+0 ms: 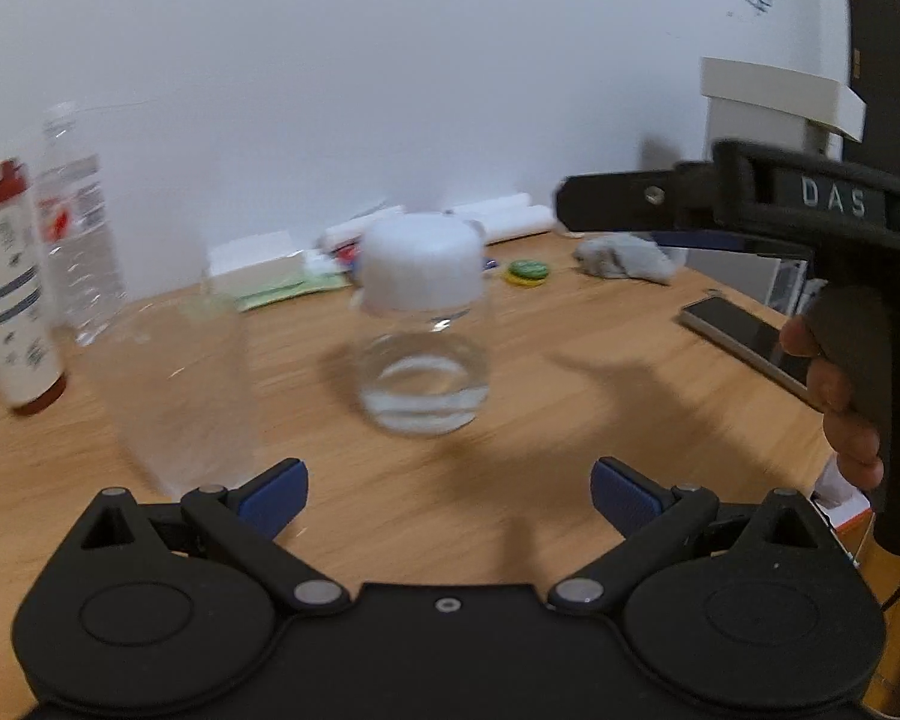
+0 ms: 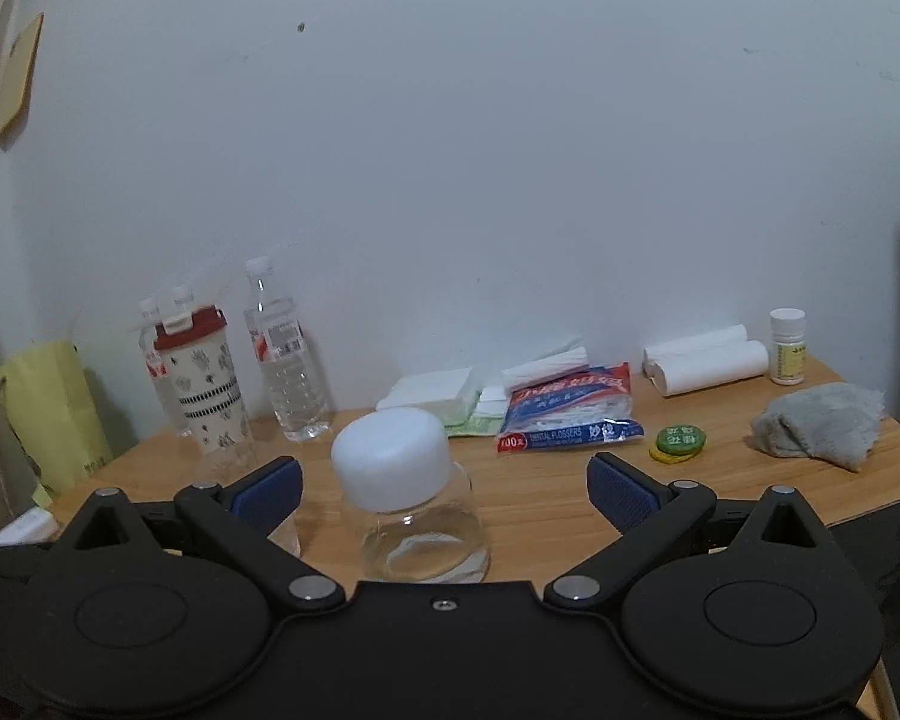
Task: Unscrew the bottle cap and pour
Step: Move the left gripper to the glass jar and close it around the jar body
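Bottle (image 1: 421, 324) of clear glass stands upright on the wooden counter (image 1: 510, 480), its long axis vertical, the white cap (image 1: 421, 267) screwed on and pointing up, a little clear liquid lying in its base. In the left wrist view it is blurred and sits ahead of the left gripper (image 1: 449, 495), whose blue-padded fingers (image 1: 276, 495) are spread wide, holding and touching nothing. To the left stand a patterned cup with a red lid (image 1: 12, 294), a plastic water bottle (image 1: 81, 222) and a faint clear glass (image 1: 192, 384); to the right a hand (image 1: 834, 384) holds the other gripper's handle above a phone (image 1: 744, 336). In the right wrist view the bottle stands near the right gripper (image 2: 444, 495), between its wide-spread fingers (image 2: 621, 492) but touching neither. Farther right lie a flosser packet (image 2: 567, 411), a green disc (image 2: 680, 441) and a grey cloth (image 2: 819, 423).
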### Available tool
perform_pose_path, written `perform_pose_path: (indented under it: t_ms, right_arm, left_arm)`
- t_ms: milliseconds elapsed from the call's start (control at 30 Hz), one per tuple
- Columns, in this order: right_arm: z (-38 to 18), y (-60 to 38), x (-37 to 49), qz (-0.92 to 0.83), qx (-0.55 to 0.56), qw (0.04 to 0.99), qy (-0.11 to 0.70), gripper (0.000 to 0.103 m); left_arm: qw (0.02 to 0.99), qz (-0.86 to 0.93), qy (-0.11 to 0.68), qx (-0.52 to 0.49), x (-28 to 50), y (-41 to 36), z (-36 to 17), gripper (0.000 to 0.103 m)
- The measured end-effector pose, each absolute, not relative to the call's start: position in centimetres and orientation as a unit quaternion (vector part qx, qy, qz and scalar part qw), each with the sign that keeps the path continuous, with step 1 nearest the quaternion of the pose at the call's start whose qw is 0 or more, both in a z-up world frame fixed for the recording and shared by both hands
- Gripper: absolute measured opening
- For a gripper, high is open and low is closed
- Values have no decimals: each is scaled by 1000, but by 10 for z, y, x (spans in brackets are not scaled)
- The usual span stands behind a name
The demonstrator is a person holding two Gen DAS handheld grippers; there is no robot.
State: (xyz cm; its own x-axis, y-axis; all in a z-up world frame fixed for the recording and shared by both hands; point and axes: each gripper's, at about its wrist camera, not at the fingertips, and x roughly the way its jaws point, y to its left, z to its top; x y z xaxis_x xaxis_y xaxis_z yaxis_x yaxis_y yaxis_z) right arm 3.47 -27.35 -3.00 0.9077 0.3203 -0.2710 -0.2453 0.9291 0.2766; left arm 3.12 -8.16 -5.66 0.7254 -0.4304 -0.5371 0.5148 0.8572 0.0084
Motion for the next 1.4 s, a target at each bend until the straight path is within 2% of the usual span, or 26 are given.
perform_pose_path:
  t_ms: [200,700,1133,1400]
  right_arm:
    - [-31,-286,40,154,136,966,157,103]
    - [-29,-294,59,208,148,956,147,103]
    - [-39,-311,76,163,190,954,163,103]
    - [-37,-302,78,177,149,961,149,103]
  left_arm:
    - [926,-266,250,95,42,-109,-63,103]
    - [934,-214,275,77,92,-130,-73,103]
    - [928,-194,308,75,126,-137,-84,103]
    - [930,-206,293,86,128,-135,-87,103]
